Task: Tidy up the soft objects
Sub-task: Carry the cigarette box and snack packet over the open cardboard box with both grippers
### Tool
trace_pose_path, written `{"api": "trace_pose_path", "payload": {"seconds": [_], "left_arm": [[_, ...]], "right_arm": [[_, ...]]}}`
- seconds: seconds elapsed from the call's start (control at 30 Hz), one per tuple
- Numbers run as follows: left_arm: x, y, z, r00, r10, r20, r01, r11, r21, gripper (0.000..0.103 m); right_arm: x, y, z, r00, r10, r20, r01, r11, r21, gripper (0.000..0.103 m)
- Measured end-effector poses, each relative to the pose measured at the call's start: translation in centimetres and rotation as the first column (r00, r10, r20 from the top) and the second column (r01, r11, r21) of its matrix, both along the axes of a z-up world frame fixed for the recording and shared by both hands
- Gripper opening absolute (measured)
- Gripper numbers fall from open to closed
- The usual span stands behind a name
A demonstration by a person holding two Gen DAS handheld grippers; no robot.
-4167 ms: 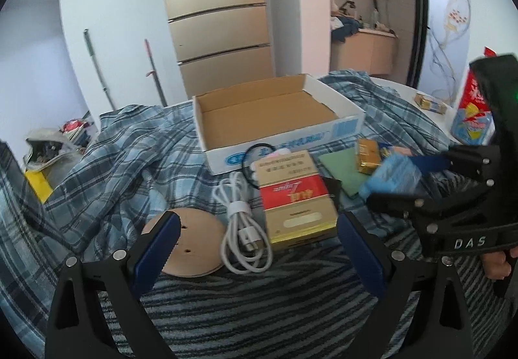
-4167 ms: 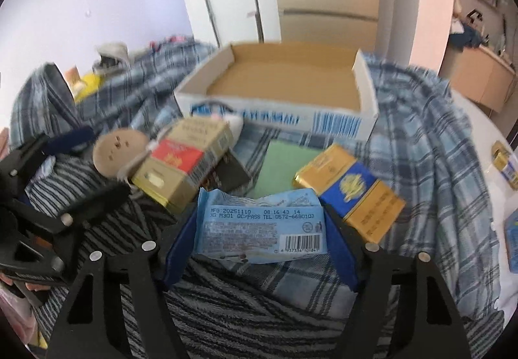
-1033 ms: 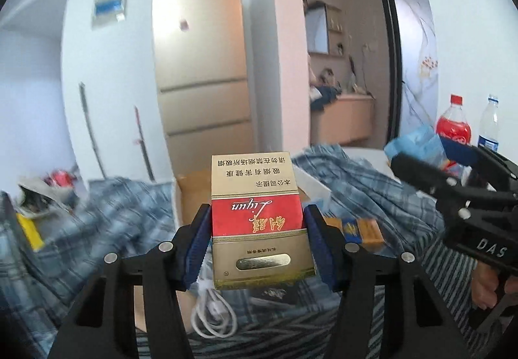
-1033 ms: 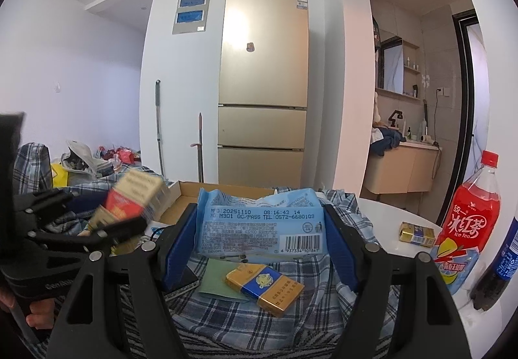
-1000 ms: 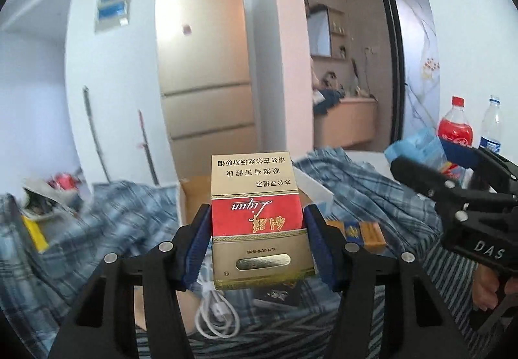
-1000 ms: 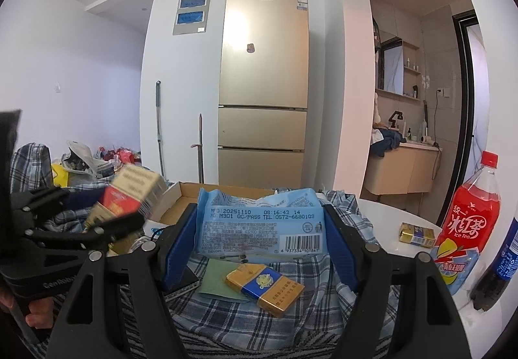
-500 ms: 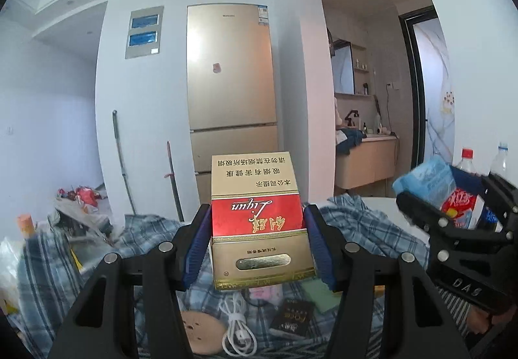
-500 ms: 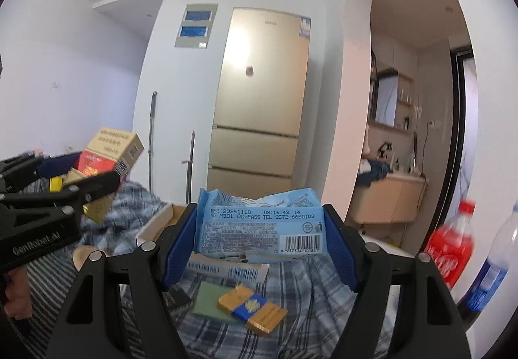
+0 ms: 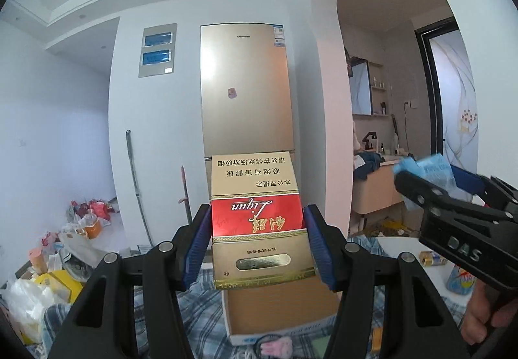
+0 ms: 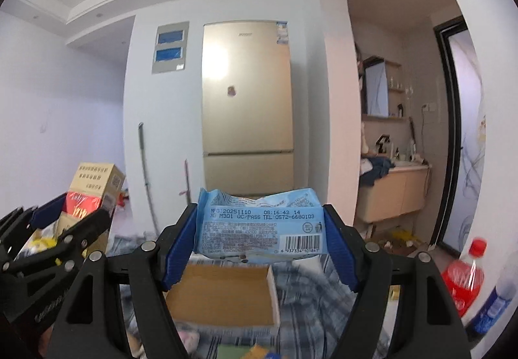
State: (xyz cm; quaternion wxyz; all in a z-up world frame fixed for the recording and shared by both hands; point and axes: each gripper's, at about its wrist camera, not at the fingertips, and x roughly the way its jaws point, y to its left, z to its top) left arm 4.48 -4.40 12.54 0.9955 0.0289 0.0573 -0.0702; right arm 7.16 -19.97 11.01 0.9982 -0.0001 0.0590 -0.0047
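Observation:
My left gripper (image 9: 255, 248) is shut on a red and gold cigarette pack (image 9: 259, 223), held high in the air above the open cardboard box (image 9: 281, 310). My right gripper (image 10: 259, 248) is shut on a light blue tissue packet (image 10: 260, 226), also held high over the box (image 10: 223, 300). The right gripper with the blue packet (image 9: 430, 167) shows at the right of the left wrist view. The left gripper with the pack (image 10: 92, 193) shows at the left of the right wrist view. The box interior looks bare.
The box sits on a blue plaid cloth (image 9: 194, 313). A pink item (image 9: 275, 347) and a white cable lie in front of the box. A red soda bottle (image 10: 466, 278) and a blue bottle (image 10: 495, 300) stand at right. A fridge (image 10: 247, 106) stands behind.
Both grippers have risen and tilted upward with their loads, so the table items have dropped to the bottom edge of both views. The grips have not changed.

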Motion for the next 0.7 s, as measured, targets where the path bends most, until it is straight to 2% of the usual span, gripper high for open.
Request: {"api": "trace_pose_path", "payload": {"seconds": [0.17,0.4,0.57,0.7], "left_arm": [[1.5,-0.2,1.0,1.0,0.012,-0.011,-0.012,1.0,-0.018,0.06],[3.2,0.1,-0.6,0.998,0.041,-0.047,-0.041,0.999,-0.008,0.06],[5.4,0.7,-1.9,0.992,0.057,-0.114,-0.056,0.998,0.008,0.06],[8.5,0.8,-3.6,0.974,0.045,-0.221,-0.042,0.999,0.018,0.06]], "right_arm": [[3.0,0.3,1.6,1.0,0.013,0.01,-0.013,1.0,0.007,0.073],[4.8,0.9,-0.7,0.998,0.043,-0.043,-0.043,0.999,-0.006,0.073],[6.7,0.3,-3.0,0.993,0.041,-0.115,-0.042,0.999,-0.008,0.073],[9.1,0.2,-5.2,0.976,0.065,-0.21,-0.068,0.998,-0.004,0.073]]}}
